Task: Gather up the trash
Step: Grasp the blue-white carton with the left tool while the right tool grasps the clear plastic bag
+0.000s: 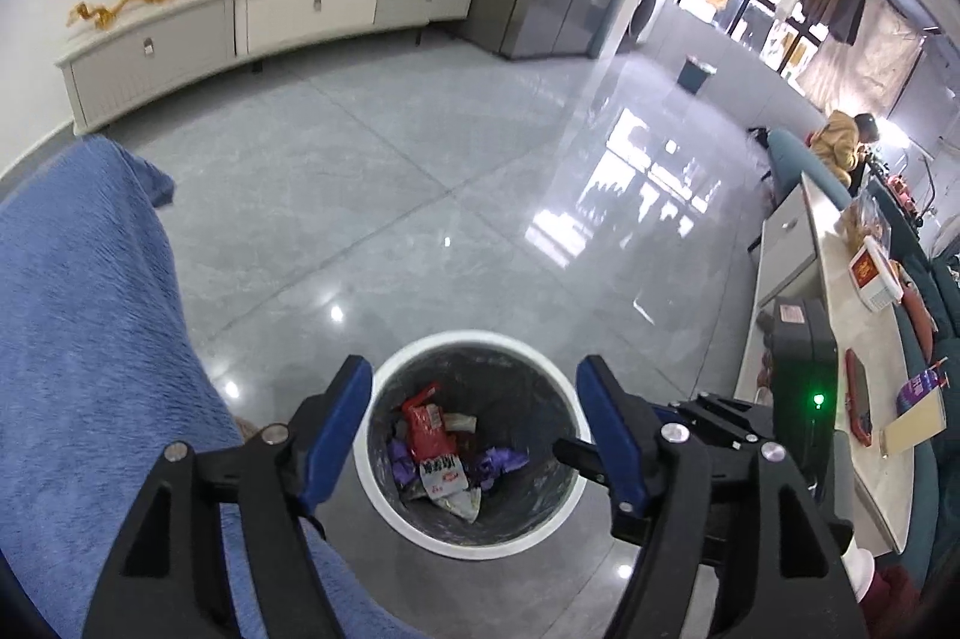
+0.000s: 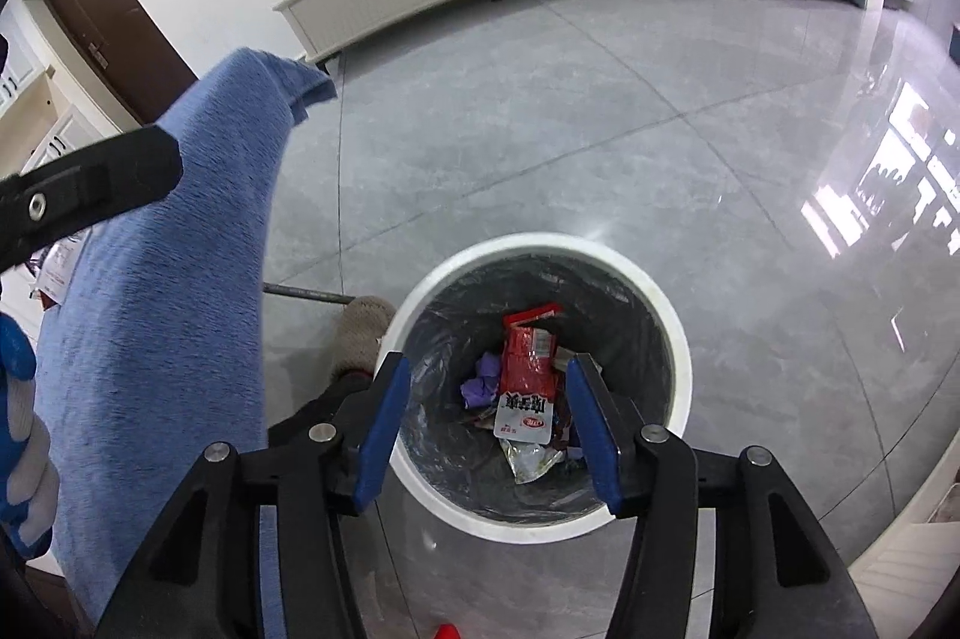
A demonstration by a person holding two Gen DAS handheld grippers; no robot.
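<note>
A round white-rimmed trash bin (image 1: 384,489) with a dark liner stands on the grey tile floor, straight below both grippers; it also shows in the right wrist view (image 2: 678,339). Inside lie a red and white snack wrapper (image 1: 435,450), also in the right wrist view (image 2: 528,381), and purple scraps (image 2: 483,378). My left gripper (image 1: 474,381) is open and empty above the bin. My right gripper (image 2: 489,369) is open and empty above the bin. The right gripper's body shows at the right of the left wrist view (image 1: 714,429).
A blue cloth (image 1: 78,315) hangs at the left, also in the right wrist view (image 2: 162,279). A low table (image 1: 840,303) with boxes and a book stands at the right. A white cabinet (image 1: 240,21) lines the far wall. A slippered foot (image 2: 360,333) is beside the bin.
</note>
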